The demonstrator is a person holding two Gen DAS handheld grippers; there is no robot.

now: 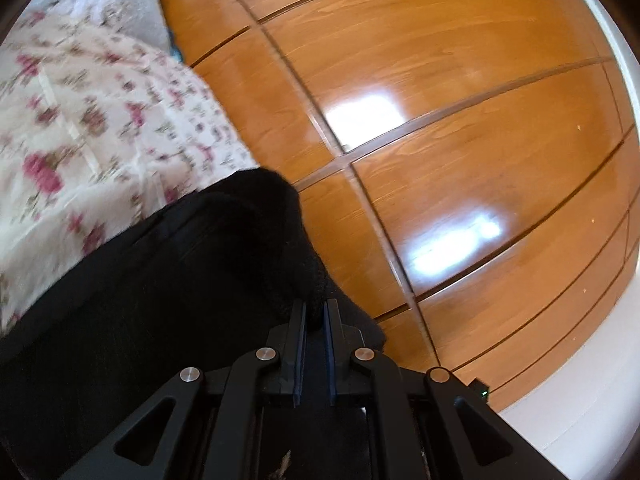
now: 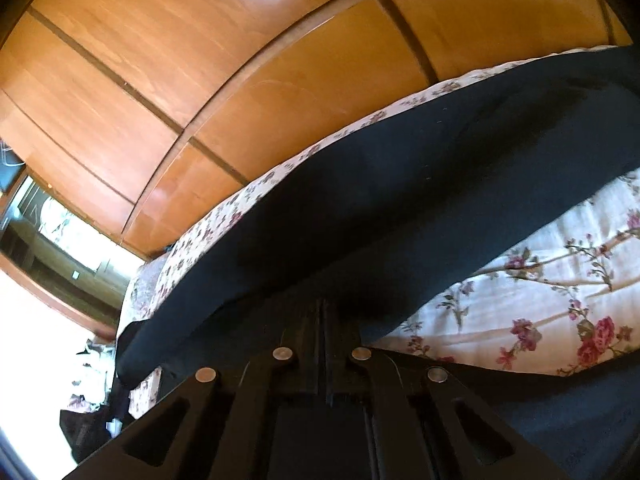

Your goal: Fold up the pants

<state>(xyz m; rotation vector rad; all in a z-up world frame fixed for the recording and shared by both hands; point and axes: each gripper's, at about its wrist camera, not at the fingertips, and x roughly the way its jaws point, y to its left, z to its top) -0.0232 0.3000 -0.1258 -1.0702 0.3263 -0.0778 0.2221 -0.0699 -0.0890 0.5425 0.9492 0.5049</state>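
Pants (image 2: 420,184) stretched lengthwise along bed edge, both claws clamped on fabric

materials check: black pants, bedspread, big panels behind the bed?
Pants: matte black fabric, probably a soft knit; the bunched edge by the left hand-held gripper looks fuzzy. Bedspread: pale woven cloth, likely cotton, with printed pink flowers and no sheen. Panels: orange-brown wood or wood-look laminate, glossy; grain lines and bright window reflections show. Which of the two I cannot tell.

We see the big wooden wardrobe (image 1: 460,128) standing close beside the bed (image 1: 72,120). It blocks that side. The flowery cover (image 2: 560,272) by the black pants (image 2: 400,200) is free.
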